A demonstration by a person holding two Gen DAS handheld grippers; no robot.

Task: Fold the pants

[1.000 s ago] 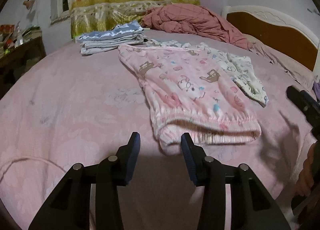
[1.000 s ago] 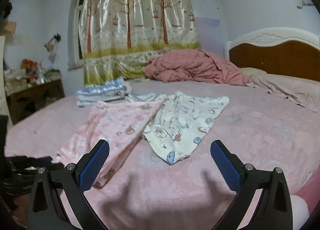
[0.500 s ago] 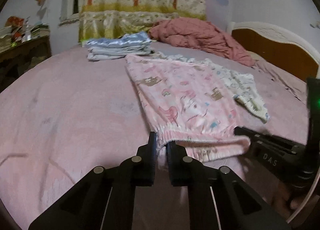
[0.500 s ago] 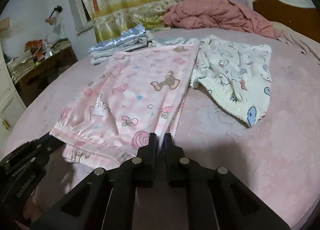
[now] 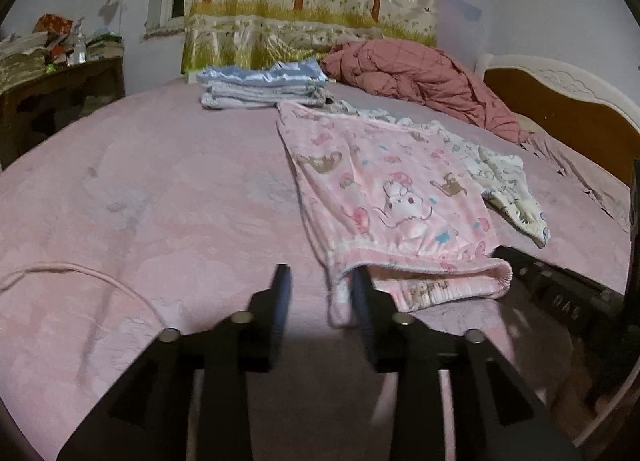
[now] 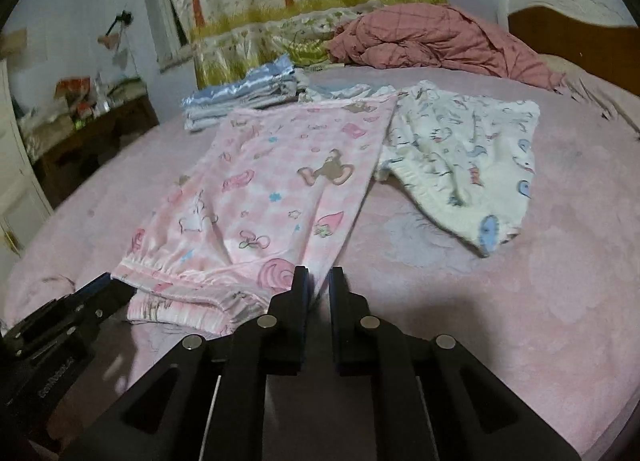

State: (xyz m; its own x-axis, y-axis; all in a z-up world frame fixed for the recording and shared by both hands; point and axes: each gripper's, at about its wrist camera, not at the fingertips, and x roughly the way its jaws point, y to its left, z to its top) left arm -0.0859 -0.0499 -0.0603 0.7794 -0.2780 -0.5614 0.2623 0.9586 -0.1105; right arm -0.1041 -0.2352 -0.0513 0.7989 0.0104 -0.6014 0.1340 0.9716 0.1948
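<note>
- pink cartoon-print fleece pants (image 5: 384,197) lie flat on the pink bedspread (image 5: 160,201), centre-right in the left wrist view, waistband toward the lower edge.
- left claw (image 5: 320,293), lower centre: jaws opening; the waistband's left corner sits by the right pad, nothing pinched between them.
- right claw (image 6: 318,285), lower centre of the right wrist view: jaws opening slightly, near-closed, with the waistband's right corner between the pads.
- white printed pants (image 6: 464,165) lie beside the pink pair, upper right.
- folded blue-white stack (image 5: 264,87) and rumpled rust quilt (image 5: 420,77) lie near the tree-print curtain (image 5: 312,1).
</note>
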